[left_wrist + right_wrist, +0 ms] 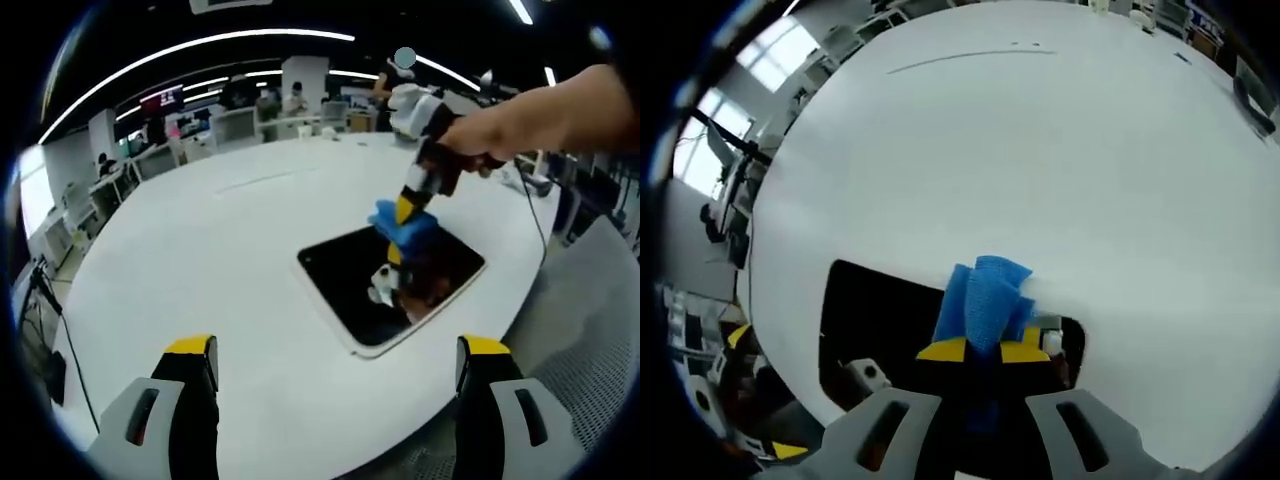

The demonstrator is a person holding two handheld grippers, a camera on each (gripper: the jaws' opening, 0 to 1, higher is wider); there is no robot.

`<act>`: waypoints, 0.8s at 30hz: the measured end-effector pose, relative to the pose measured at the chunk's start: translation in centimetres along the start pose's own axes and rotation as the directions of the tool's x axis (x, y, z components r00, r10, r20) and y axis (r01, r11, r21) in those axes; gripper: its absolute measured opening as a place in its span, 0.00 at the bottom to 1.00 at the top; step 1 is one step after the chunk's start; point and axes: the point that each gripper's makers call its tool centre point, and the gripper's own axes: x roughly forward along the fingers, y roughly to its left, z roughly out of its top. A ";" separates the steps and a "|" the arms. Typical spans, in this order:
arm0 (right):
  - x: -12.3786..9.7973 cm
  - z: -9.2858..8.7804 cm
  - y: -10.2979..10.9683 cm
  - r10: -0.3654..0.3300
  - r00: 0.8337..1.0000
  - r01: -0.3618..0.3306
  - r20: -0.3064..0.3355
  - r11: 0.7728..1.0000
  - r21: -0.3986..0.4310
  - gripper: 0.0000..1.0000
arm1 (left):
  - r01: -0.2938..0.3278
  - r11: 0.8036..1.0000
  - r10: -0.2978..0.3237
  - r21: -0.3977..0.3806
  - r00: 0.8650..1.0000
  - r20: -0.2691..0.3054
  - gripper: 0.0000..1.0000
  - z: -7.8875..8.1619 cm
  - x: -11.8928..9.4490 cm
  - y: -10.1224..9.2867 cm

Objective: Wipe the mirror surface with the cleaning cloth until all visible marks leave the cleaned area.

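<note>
The mirror (392, 288) was seen lying flat on the white counter (200, 250), near its front edge, dark glass up inside a pale rim. The blue cleaning cloth (404, 226) was being pressed onto the far edge of the glass by the right gripper (410, 215), which was brought in from above in a person's hand (520, 125). In the right gripper view the jaws were closed tight on the cloth (983, 300), the bunched fabric poking out past the yellow tips, with the mirror (880, 320) directly beneath. The left gripper (335, 365) was held back over the counter's near edge, jaws spread wide, nothing carried.

Marks on the glass could not be made out; only reflections were shown. Trouble could be expected in a few ways. The mirror was left unpinned, so a firm stroke could push it across the smooth counter toward the edge. With so little cloth protruding, the glass could be scraped by the hard jaw tips. The cloth could also be dragged loose mid-stroke.
</note>
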 end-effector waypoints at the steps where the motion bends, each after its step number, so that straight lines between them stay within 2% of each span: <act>1: 0.1 0.1 0.4 0.006 1.000 -0.006 -0.002 1.000 -0.003 0.04 | 0.002 1.000 -0.002 0.000 1.000 -0.002 0.99 0.0 0.0 -0.1; 10: 0.8 0.6 2.8 -0.010 1.000 0.008 -0.017 0.996 -0.084 0.04 | 0.007 1.000 -0.007 0.010 1.000 -0.004 0.99 -0.1 0.1 -0.2; 20: 1.2 1.0 4.8 -0.003 1.000 0.002 -0.017 0.995 -0.095 0.04 | 0.009 1.000 -0.009 0.011 1.000 0.001 0.99 0.0 0.1 -0.2; 24: 1.0 0.8 6.2 0.001 1.000 -0.003 -0.015 0.995 -0.104 0.04 | 0.012 1.000 -0.012 0.018 1.000 -0.002 0.99 -0.1 0.2 -0.2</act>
